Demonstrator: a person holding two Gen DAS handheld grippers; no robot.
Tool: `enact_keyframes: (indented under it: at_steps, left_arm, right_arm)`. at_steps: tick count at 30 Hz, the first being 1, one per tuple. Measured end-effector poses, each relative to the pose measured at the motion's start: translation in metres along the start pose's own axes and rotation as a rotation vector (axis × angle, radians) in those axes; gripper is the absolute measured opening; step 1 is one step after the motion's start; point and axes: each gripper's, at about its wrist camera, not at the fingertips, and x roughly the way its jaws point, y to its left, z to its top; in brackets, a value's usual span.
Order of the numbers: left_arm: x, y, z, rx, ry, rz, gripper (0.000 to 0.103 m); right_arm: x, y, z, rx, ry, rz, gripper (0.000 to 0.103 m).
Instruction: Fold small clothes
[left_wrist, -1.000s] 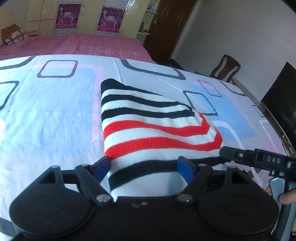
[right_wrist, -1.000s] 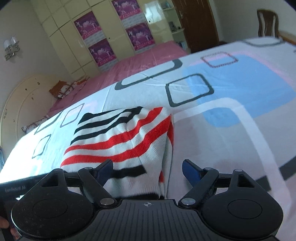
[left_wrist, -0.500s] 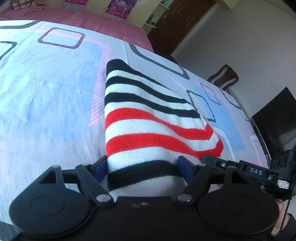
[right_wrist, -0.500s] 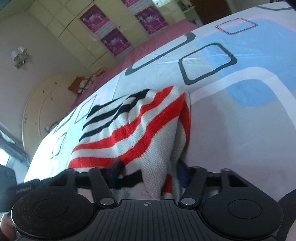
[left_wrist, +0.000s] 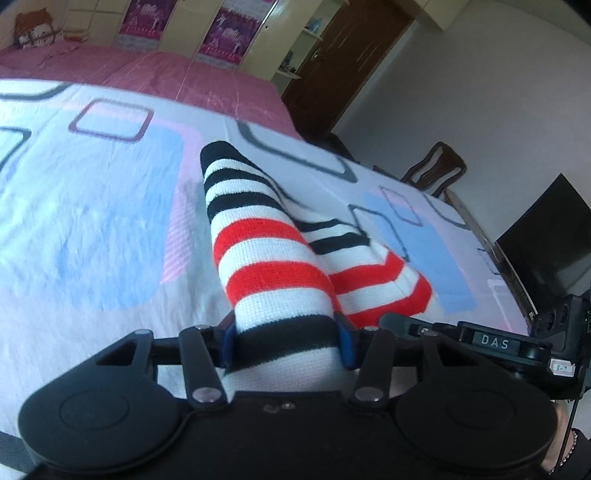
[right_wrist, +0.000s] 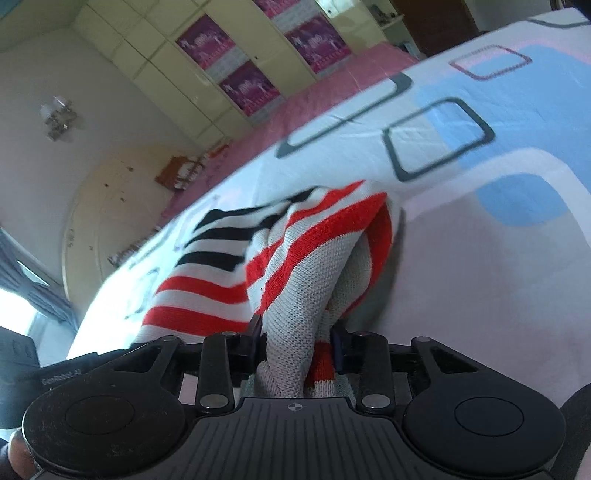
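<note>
A small knitted garment with black, white and red stripes (left_wrist: 273, 258) lies on the patterned bedsheet (left_wrist: 92, 229). My left gripper (left_wrist: 286, 341) is shut on its near edge, at a black stripe, and lifts that edge off the bed. My right gripper (right_wrist: 295, 341) is shut on the garment's other near corner (right_wrist: 306, 280), where the fabric bunches between the fingers. The right gripper also shows at the right edge of the left wrist view (left_wrist: 495, 343), close beside my left one.
The bed has a pink cover (left_wrist: 147, 70) at its far end. A wooden chair (left_wrist: 436, 166) and a dark screen (left_wrist: 550, 229) stand to the right of the bed. Cupboards with posters (right_wrist: 243, 77) line the far wall.
Both grippers have closed on the garment's near edge and raised it. The fabric now bunches up and folds away from the bed.
</note>
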Motion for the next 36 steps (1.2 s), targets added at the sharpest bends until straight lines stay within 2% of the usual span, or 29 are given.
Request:
enact_keyframes:
  at_steps: [5, 9, 14, 23, 30, 33, 36]
  left_arm:
    - [-0.035, 0.005, 0.01, 0.039, -0.031, 0.015, 0.049]
    - [-0.075, 0.03, 0.016, 0.059, -0.072, 0.05, 0.049]
    - [-0.129, 0.092, 0.022, 0.056, -0.111, 0.085, 0.049]
    - [-0.215, 0.227, 0.031, 0.039, -0.126, 0.113, 0.049]
    - [-0.233, 0.295, 0.037, 0.03, -0.122, 0.16, 0.05]
    - [-0.23, 0.317, 0.034, 0.069, -0.107, 0.202, 0.051]
    - [-0.221, 0.341, 0.025, 0.029, -0.063, 0.213, 0.054]
  right_arm:
    - [0.002, 0.04, -0.004, -0.018, -0.007, 0.056, 0.034]
    - [0.018, 0.082, -0.013, -0.042, -0.009, 0.093, 0.034]
    - [0.057, 0.152, -0.035, -0.086, -0.001, 0.138, 0.034]
    - [0.146, 0.281, -0.099, -0.106, 0.011, 0.147, 0.034]
    - [0.218, 0.337, -0.128, -0.125, 0.046, 0.138, 0.034]
    - [0.239, 0.348, -0.137, -0.126, 0.059, 0.125, 0.034]
    - [0.247, 0.346, -0.143, -0.139, 0.043, 0.073, 0.035]
